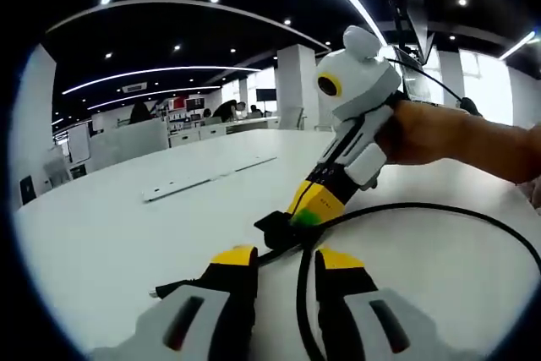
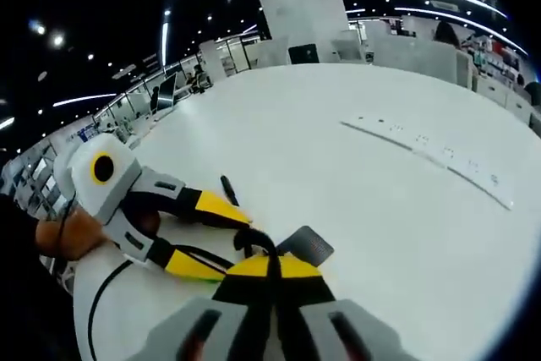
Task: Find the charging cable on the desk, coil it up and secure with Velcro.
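Cable: the thin black rubbery charging cable (image 1: 439, 213) lies on the flat white desk (image 1: 110, 234). In the left gripper view it bends in one big round loop and then runs down between the left gripper's two yellow-tipped jaws.

Why the loop: I think the loop is the start of the coil, so the cable can be wound up small.

Strap: a small flat black Velcro tab (image 2: 308, 245) sits on the cable near the right gripper's tips. It looks soft and thin. It has to be close to the coil so it can wrap round it later.

Left gripper: the white and grey left gripper (image 1: 286, 270) has its jaws apart. The cable passes through the gap, but the jaws do not squeeze it.

Right gripper: the right gripper (image 2: 272, 266) has its jaws pressed together on the cable, right by the tab. I think it pinches there to keep that end from sliding.

Cable end: a short black plug end (image 2: 228, 189) lies on the desk near the left gripper's tips.

Desk: smooth and shiny, with a long pale flat strip (image 2: 431, 156) set into it, well apart from the cable.
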Motion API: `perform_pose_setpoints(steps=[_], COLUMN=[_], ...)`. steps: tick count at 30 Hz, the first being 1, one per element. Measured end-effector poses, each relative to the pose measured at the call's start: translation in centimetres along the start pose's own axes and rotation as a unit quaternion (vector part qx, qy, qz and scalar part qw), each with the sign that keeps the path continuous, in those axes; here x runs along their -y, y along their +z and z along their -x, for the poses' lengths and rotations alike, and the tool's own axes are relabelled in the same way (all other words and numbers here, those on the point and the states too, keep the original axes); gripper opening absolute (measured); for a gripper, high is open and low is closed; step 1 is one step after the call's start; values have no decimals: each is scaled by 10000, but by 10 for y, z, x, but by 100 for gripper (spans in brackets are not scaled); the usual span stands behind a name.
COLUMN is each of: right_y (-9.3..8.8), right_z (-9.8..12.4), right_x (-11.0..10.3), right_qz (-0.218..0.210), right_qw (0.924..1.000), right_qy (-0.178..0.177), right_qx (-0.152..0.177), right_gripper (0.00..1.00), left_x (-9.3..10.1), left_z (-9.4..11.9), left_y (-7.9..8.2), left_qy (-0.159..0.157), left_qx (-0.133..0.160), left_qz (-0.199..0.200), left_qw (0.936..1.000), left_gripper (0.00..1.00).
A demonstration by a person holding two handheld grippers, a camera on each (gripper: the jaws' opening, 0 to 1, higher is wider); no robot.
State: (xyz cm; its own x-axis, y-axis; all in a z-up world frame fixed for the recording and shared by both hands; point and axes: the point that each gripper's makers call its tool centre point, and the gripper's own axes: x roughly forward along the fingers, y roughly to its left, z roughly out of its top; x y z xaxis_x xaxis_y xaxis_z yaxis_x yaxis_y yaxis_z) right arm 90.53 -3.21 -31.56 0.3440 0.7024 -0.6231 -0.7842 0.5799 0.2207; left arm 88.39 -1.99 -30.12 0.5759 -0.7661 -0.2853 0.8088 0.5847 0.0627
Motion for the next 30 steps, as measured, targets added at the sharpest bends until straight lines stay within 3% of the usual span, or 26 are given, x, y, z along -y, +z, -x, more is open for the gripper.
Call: perform_pose_setpoints(steps=[12,30], right_y=[4,13], right_z=[-4,-10], right_x=[5,15], right_qz=[691,899], right_qw=[9972,9942], right_qy=[-239,-410], right_qx=[148,423], right_gripper=[3,3], left_x=[-1,-7], left_z=[-1,-3], left_y=[0,0], left_qy=[-14,-20], left_qx=[3,9], left_qz=[-3,-9], left_qw=[10000,10000], left_gripper=[27,27])
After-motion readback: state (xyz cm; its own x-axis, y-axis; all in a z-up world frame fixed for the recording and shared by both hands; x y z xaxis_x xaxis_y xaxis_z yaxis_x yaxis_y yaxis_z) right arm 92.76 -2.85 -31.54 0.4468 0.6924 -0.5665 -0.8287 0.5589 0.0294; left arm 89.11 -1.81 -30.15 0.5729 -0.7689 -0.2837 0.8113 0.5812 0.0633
